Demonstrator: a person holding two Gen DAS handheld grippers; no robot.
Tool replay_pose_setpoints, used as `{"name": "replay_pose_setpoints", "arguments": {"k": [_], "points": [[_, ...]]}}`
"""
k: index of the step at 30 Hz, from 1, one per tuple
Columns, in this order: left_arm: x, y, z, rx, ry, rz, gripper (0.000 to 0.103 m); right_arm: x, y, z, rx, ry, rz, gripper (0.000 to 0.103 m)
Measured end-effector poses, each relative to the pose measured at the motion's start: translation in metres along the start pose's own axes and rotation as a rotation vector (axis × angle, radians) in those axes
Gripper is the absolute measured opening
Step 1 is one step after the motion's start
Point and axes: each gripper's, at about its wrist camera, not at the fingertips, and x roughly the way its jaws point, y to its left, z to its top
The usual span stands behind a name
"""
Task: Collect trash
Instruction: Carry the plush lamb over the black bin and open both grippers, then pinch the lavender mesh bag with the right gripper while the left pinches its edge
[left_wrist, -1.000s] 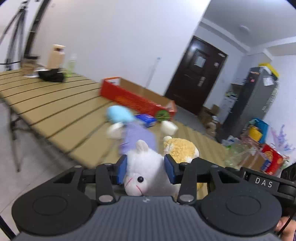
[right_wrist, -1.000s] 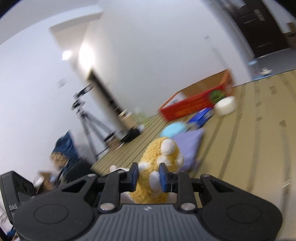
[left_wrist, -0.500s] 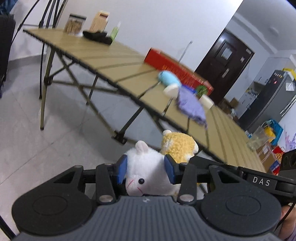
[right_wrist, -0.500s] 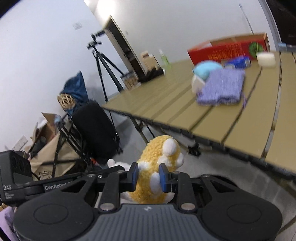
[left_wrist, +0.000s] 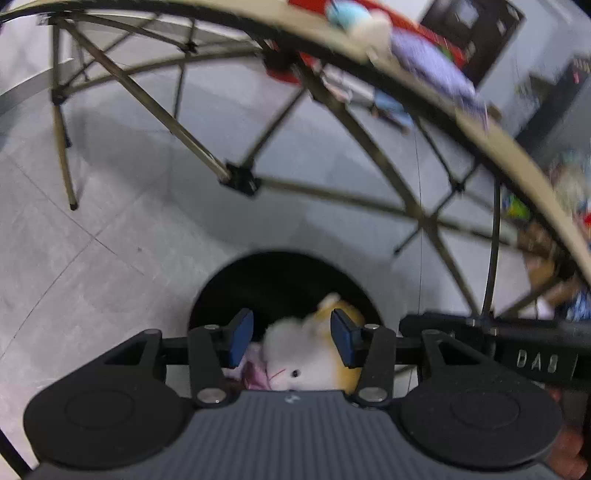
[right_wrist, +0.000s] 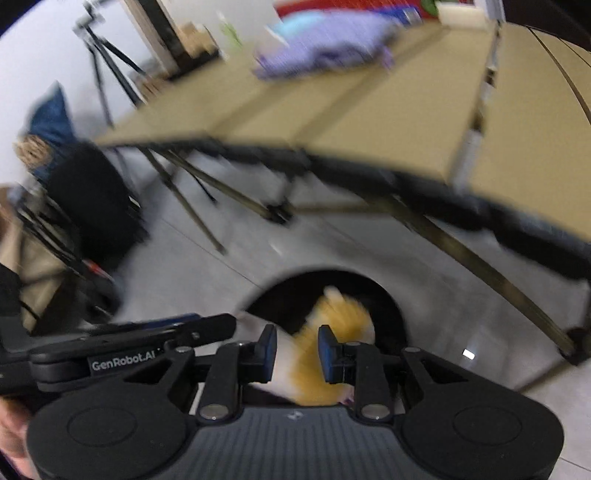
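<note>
Grey tiled floor (left_wrist: 110, 258) fills the lower half of both views, with the folding table (right_wrist: 369, 122) crossing the upper part and its leg frame (left_wrist: 236, 177) spread beneath; both pictures are smeared by motion blur. A round black bin opening (left_wrist: 280, 280) sits at lower centre of each view, its near rim cut off by the gripper bodies. The left gripper (left_wrist: 291, 341) has its jaws opening: the white plush toy (left_wrist: 295, 354) lies between the blue pads, with a clear gap at the left pad; contact at the right pad cannot be made out. The right gripper (right_wrist: 297, 349) is clamped on the yellow plush toy (right_wrist: 332, 332), pads pressed into the fur. Both toys hang over the bin mouth, their lower parts hidden behind the gripper bodies. On the table a purple cloth (right_wrist: 321, 51) and a pale blue item (left_wrist: 347, 11) appear in the upper frame, too blurred to identify further.
</note>
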Motion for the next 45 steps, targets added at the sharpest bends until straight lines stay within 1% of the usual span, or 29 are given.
{"name": "replay_pose_setpoints", "arguments": {"k": [2,5,8,10,11,12,16,19,21,23,24,25,26,27,28,29,30,31,32,34,35,37,39,41,43,45], "points": [[0.0,-0.006,-0.003,0.043,0.012,0.02,0.05,0.002,0.0,-0.002,-0.01,0.021,-0.001,0.025],[-0.008,-0.012,-0.007,0.069,-0.021,0.033,0.054,-0.001,0.007,-0.003,-0.039,0.026,-0.003,0.025],[-0.016,-0.013,-0.004,0.062,-0.041,0.057,0.056,-0.005,0.01,-0.001,-0.054,0.026,-0.004,0.026],[-0.019,-0.01,-0.001,0.05,-0.046,0.075,0.057,-0.005,0.01,-0.002,-0.062,0.028,-0.015,0.029],[-0.02,-0.009,0.0,0.042,-0.043,0.092,0.06,-0.005,0.011,0.0,-0.066,0.03,-0.022,0.029],[-0.02,-0.008,0.002,0.034,-0.04,0.105,0.063,-0.006,0.011,-0.001,-0.07,0.028,-0.028,0.029],[-0.026,-0.004,0.005,0.019,-0.032,0.145,0.063,-0.009,0.016,-0.002,-0.097,0.012,-0.052,0.03],[-0.035,-0.007,0.007,0.044,-0.043,0.178,0.065,-0.016,0.021,-0.002,-0.123,-0.01,-0.044,0.03],[-0.043,-0.01,0.009,0.079,-0.055,0.205,0.067,-0.024,0.026,-0.001,-0.138,-0.03,-0.037,0.03],[-0.056,-0.014,0.012,0.111,-0.092,0.211,0.067,-0.04,0.034,0.001,-0.174,-0.074,-0.012,0.031],[-0.066,-0.016,0.015,0.134,-0.125,0.202,0.068,-0.049,0.039,0.002,-0.196,-0.097,0.003,0.031],[-0.076,-0.017,0.017,0.151,-0.167,0.187,0.069,-0.063,0.045,0.004,-0.218,-0.125,0.036,0.031],[-0.086,-0.017,0.02,0.164,-0.214,0.187,0.073,-0.076,0.047,0.007,-0.232,-0.148,0.078,0.031],[-0.094,-0.017,0.023,0.166,-0.259,0.205,0.075,-0.09,0.049,0.01,-0.241,-0.178,0.121,0.03],[-0.101,-0.017,0.028,0.159,-0.301,0.224,0.076,-0.108,0.049,0.016,-0.248,-0.236,0.156,0.031],[-0.106,-0.017,0.035,0.157,-0.332,0.229,0.076,-0.119,0.046,0.022,-0.25,-0.287,0.162,0.031],[-0.11,-0.017,0.043,0.155,-0.356,0.227,0.076,-0.129,0.042,0.031,-0.245,-0.342,0.14,0.033],[-0.113,-0.018,0.054,0.145,-0.387,0.216,0.076,-0.132,0.038,0.04,-0.232,-0.382,0.101,0.034],[-0.115,-0.02,0.064,0.14,-0.409,0.197,0.076,-0.131,0.033,0.053,-0.213,-0.417,0.035,0.034],[-0.109,-0.024,0.084,0.128,-0.425,0.16,0.077,-0.117,0.018,0.078,-0.158,-0.451,-0.111,0.036],[-0.103,-0.025,0.092,0.125,-0.438,0.136,0.077,-0.108,0.012,0.088,-0.133,-0.454,-0.149,0.036],[-0.092,-0.027,0.101,0.102,-0.468,0.132,0.077,-0.092,0.0,0.105,-0.069,-0.463,-0.168,0.036],[-0.087,-0.022,0.099,0.046,-0.49,0.112,0.077,-0.08,-0.006,0.118,-0.022,-0.464,-0.169,0.036],[-0.082,-0.018,0.098,0.015,-0.472,0.089,0.077,-0.068,-0.01,0.127,-0.011,-0.46,-0.177,0.036],[-0.083,-0.016,0.096,0.02,-0.468,0.094,0.077,-0.055,-0.007,0.134,-0.033,-0.444,-0.201,0.035],[-0.089,-0.016,0.093,0.038,-0.485,0.113,0.078,-0.042,0.002,0.134,-0.041,-0.434,-0.221,0.034]]}}
